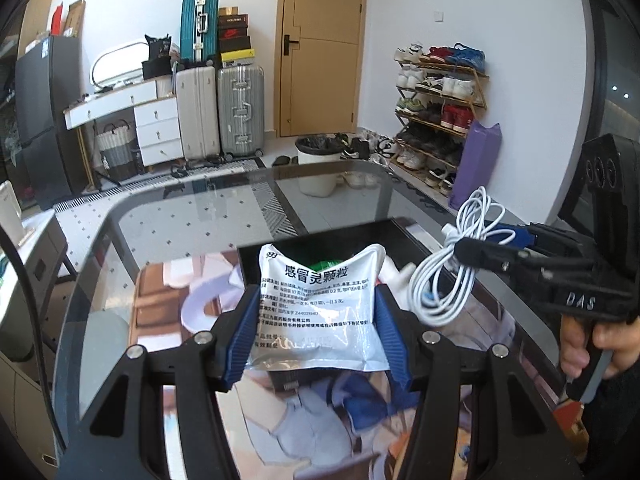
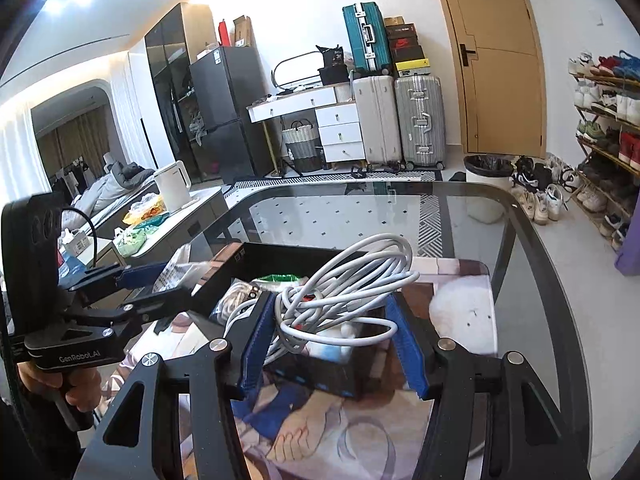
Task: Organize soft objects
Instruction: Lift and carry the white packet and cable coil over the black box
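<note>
My left gripper point(image 1: 318, 312) is shut on a white medicine sachet point(image 1: 320, 308) with printed text, held above the near edge of a black box point(image 1: 352, 236). My right gripper point(image 2: 332, 320) is shut on a coiled white cable point(image 2: 344, 280) and holds it over the same black box point(image 2: 280, 254). In the left wrist view the right gripper point(image 1: 476, 252) shows at the right with the cable point(image 1: 448, 276) hanging from it. In the right wrist view the left gripper point(image 2: 152, 280) shows at the left with the sachet point(image 2: 176, 270). The box holds a green-and-white packet point(image 2: 276, 279) and other soft items.
The box sits on a printed mat point(image 2: 460, 312) on a glass table point(image 2: 532, 240). A white fluffy item point(image 2: 452, 304) lies on the mat right of the box. Beyond the table are a bin point(image 1: 318, 160), suitcases point(image 1: 240, 108) and a shoe rack point(image 1: 440, 112).
</note>
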Motion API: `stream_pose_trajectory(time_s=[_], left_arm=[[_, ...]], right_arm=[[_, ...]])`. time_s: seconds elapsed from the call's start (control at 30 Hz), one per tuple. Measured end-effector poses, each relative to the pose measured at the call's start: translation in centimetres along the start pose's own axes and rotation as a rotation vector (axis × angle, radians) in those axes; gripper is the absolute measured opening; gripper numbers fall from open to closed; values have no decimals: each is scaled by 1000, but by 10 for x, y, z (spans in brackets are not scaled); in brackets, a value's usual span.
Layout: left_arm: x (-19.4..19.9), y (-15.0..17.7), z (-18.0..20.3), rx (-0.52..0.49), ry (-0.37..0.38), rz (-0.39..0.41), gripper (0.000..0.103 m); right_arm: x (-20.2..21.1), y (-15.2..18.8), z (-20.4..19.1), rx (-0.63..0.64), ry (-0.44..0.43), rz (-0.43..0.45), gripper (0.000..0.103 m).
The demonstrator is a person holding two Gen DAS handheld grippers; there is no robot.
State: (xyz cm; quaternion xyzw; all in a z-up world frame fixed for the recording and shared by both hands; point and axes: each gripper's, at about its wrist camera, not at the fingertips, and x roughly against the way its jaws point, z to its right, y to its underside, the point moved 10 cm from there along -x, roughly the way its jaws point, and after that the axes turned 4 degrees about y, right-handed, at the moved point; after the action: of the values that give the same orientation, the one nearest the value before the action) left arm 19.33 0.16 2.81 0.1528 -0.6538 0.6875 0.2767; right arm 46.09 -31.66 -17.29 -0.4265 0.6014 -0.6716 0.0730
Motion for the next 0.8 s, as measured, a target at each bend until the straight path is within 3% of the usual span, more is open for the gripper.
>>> stream_pose_trajectory(time_s=[0.37, 0.8], left_arm=[[-29, -15, -10, 19, -4, 13, 55], [-59, -10, -18, 32, -10, -22, 55]], right_arm=[[-40, -12, -10, 77, 24, -29, 57], [-86, 5, -21, 214, 46, -99, 57]])
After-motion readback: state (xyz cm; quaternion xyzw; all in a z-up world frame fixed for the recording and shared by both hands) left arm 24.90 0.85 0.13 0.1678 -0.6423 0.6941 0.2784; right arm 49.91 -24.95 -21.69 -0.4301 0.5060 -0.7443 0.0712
